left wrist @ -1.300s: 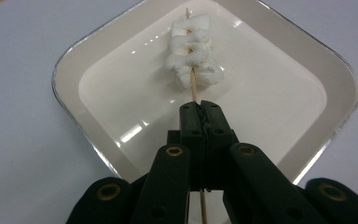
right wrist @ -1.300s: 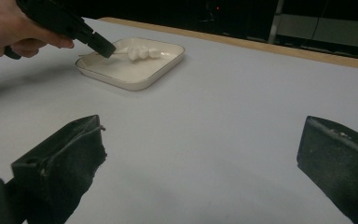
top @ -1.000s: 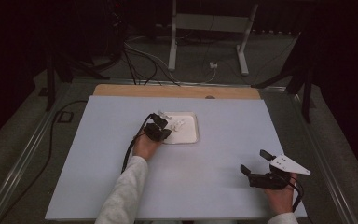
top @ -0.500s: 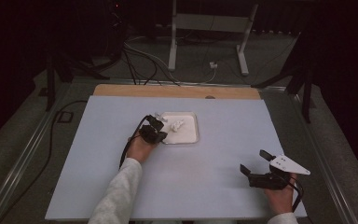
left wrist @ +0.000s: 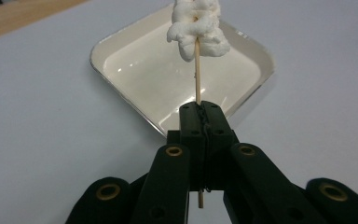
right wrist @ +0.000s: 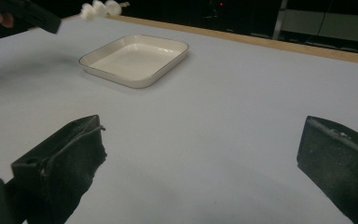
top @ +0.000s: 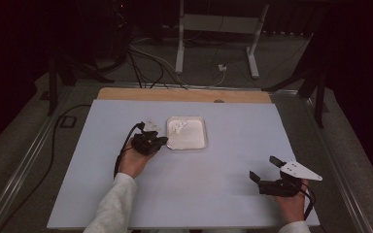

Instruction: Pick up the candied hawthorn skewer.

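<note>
1. High view: left gripper (top: 151, 142) carries the skewer (top: 150, 127) just left of the white tray (top: 187, 143); right gripper (top: 268, 175) waits well apart.
2. Left gripper view: jaws pinch the thin stick low, keeping its white lumps (left wrist: 197, 25) clear above the tray.
3. Right gripper view: jaws gape wide, holding nothing.

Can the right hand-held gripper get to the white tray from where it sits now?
Probably yes: the right hand-held gripper is open, and only bare table lies between it and the tray.
</note>
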A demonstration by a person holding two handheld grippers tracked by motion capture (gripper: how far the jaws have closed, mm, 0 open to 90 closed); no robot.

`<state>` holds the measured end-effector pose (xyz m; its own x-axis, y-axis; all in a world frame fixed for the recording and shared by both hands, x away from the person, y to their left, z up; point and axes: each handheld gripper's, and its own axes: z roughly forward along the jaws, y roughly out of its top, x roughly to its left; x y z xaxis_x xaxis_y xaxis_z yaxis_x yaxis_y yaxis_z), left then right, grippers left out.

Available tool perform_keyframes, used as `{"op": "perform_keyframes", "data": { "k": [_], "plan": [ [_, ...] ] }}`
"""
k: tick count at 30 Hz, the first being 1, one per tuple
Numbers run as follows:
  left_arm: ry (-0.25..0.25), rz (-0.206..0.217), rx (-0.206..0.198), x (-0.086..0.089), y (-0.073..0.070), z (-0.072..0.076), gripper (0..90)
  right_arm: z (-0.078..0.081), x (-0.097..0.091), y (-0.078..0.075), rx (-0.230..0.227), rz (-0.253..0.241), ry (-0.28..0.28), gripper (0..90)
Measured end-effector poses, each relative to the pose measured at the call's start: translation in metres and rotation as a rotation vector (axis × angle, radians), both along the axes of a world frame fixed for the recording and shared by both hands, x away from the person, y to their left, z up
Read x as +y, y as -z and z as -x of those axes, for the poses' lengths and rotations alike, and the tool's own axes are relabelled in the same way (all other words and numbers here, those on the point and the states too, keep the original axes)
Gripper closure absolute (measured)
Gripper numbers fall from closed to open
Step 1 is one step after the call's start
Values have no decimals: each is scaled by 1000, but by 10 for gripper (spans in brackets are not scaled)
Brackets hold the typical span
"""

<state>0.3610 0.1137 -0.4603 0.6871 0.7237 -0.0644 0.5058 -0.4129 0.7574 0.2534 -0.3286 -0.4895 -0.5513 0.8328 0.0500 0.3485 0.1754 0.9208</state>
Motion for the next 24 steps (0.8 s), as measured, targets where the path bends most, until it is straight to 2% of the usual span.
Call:
{"op": "perform_keyframes", "data": {
  "k": [4,5,7,10,11,12,14,15,17,24],
  "plan": [
    [1,32,-26,7,-4,11,900,-1,-3,-3,10,-17,6,6],
    [0,49,-39,11,-6,18,900,-1,-5,-5,17,-47,8,6],
    [9,70,-52,14,-7,24,900,-2,-4,-9,20,-68,6,7],
    [28,82,-68,15,-8,30,900,-2,-2,-15,25,-75,0,7],
    [49,100,-80,16,-8,36,900,-3,1,-22,37,-99,-18,7],
    [49,100,-80,16,-8,36,900,-3,3,-25,39,-109,-30,7],
    [68,98,-85,16,-8,38,900,-5,9,-32,39,-116,-55,7],
    [89,123,-94,15,-10,41,900,-7,13,-36,38,-117,-67,7],
    [98,123,-105,13,-12,43,900,-11,22,-43,41,-129,-94,7],
    [124,143,-137,17,-17,51,900,-29,59,-68,41,-114,-187,7]
  ]
}}
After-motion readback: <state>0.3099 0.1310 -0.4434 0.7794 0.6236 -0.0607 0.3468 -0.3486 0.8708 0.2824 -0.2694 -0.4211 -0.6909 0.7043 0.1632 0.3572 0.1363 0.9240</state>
